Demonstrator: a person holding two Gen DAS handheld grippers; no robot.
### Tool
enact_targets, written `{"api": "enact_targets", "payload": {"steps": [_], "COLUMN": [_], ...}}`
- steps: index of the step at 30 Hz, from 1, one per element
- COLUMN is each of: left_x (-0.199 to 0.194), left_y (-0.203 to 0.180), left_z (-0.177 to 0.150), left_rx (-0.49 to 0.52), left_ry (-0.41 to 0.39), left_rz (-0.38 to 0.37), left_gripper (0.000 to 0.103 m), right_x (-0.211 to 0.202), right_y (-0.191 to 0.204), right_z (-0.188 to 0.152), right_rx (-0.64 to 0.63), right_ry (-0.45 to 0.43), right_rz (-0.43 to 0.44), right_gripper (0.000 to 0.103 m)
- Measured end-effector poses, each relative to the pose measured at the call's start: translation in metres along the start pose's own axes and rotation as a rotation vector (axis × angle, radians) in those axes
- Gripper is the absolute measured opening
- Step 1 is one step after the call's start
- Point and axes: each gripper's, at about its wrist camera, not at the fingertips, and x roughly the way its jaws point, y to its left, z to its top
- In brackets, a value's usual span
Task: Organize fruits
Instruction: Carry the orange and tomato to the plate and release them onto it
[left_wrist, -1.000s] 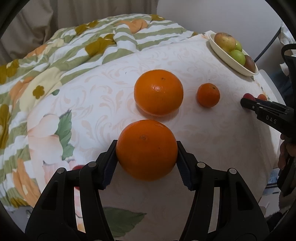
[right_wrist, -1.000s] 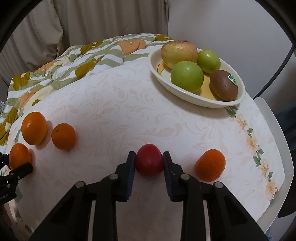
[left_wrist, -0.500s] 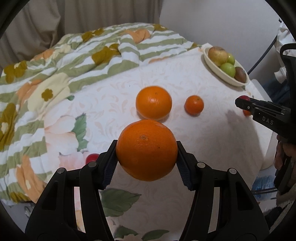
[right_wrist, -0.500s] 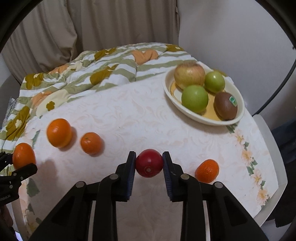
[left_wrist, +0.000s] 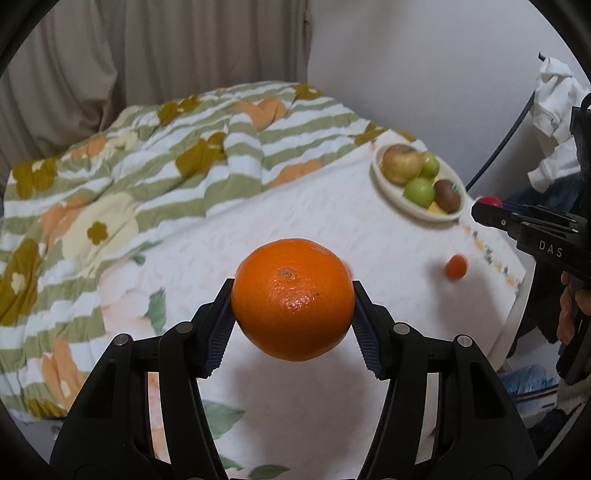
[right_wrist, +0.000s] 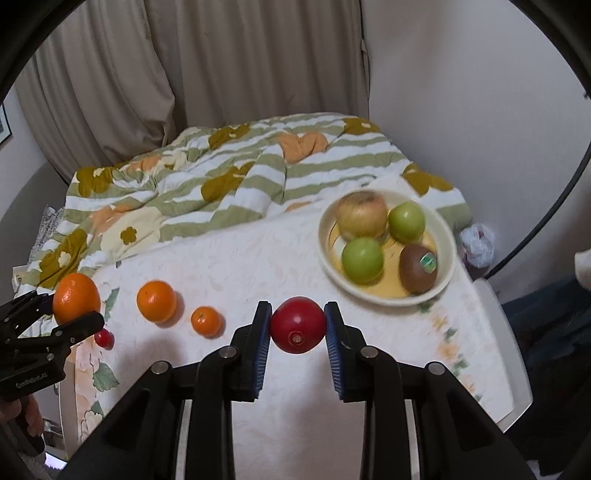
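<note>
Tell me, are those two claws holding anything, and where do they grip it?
Left gripper clamps a large orange by its sides; right gripper clamps a red fruit by its sides.

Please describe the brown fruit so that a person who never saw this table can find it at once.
Look at the cream bowl on the table's far right side, near the wall. Four fruits lie in it; the kiwi lies at its near right side. Unlike the two green apples and the yellowish apple, it is brown and has a green sticker.
</note>
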Motion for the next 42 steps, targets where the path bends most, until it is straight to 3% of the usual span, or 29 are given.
{"api": "enact_targets", "payload": {"steps": [12,25,33,42], "left_x": [0.014,0.086,0.137,0.184], "left_y": [-0.096,-0.179,-0.206,-0.231], "left_z": [0.060,0.107,0.121,0.130], "left_rx": [-0.081,-0.161,-0.152,-0.063], "left_ry": [-0.061,-0.061,-0.035,0.008], "left_rz": [0.032,0.035,0.036,0.030], "left_gripper": [0.066,0.066,0.066,0.066], "right_x": [-0.002,0.033,0.063,0.076], "right_y": [-0.088,-0.168,-0.200,-0.221], "right_z": [0.041,0.072,0.071,0.070], "right_rx": [-0.079,-0.169,-0.161,-0.096], "right_ry": [-0.022,0.005,0.028,0.036], "right_rz": [0.103,0.176,0.189,0.172], "right_gripper": [0.027,0.027,0.027,0.027]}}
